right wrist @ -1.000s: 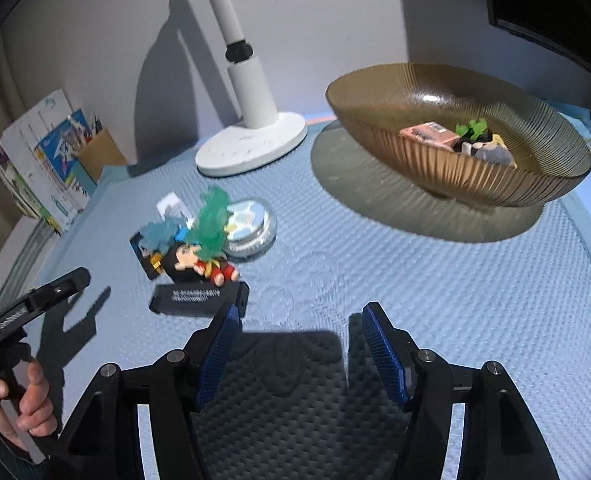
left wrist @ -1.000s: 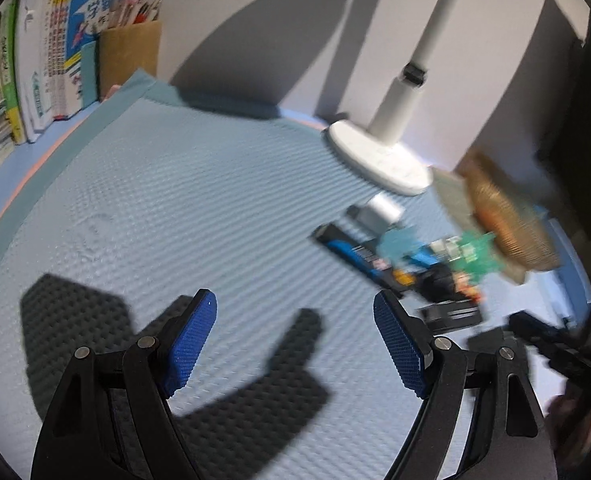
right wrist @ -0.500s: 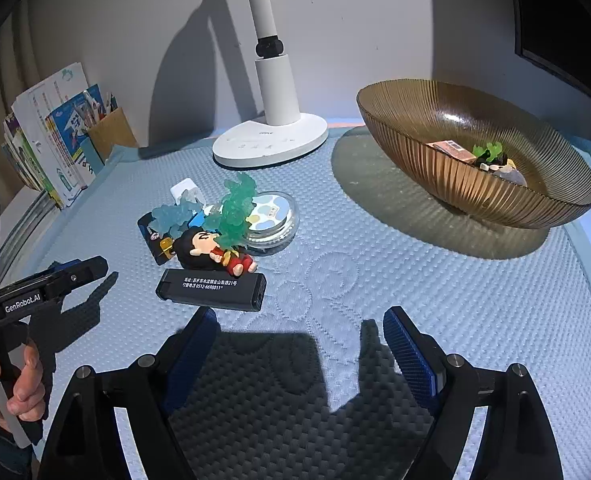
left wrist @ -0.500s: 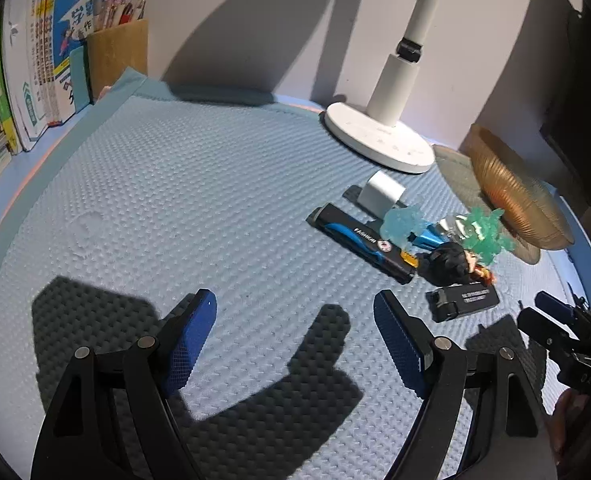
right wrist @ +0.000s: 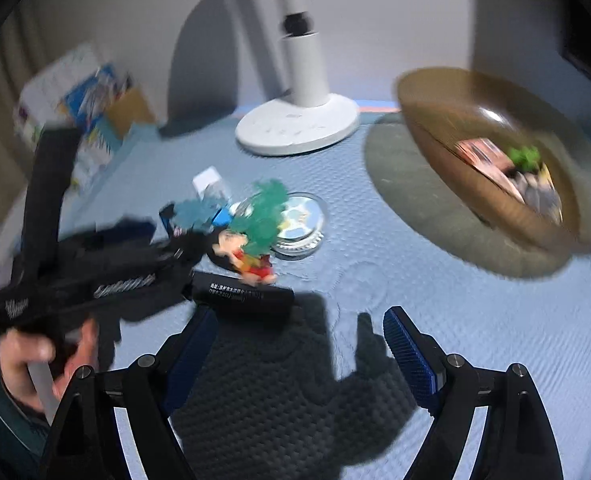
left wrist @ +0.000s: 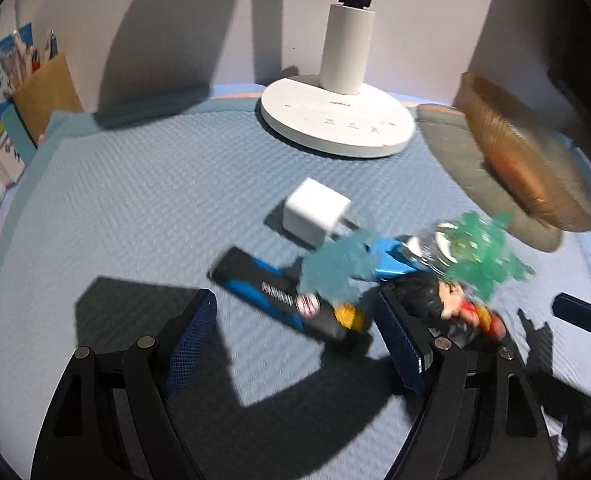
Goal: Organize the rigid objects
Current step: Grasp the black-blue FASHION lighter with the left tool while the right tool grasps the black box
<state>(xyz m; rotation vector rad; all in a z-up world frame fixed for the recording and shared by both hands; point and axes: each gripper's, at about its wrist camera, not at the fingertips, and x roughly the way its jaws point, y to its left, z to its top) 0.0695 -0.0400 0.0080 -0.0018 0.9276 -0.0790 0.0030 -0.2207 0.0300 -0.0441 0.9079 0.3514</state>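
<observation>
Left wrist view — left gripper (left wrist: 295, 344) spread wide over black-blue bar (left wrist: 271, 296).

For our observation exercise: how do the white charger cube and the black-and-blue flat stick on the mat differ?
The white charger cube is compact, blocky and plain; the black-and-blue stick is long, flat and printed with lettering. The cube sits nearer the lamp base; the stick lies ahead of the open left tongs. Both rest on the blue mat.
</observation>
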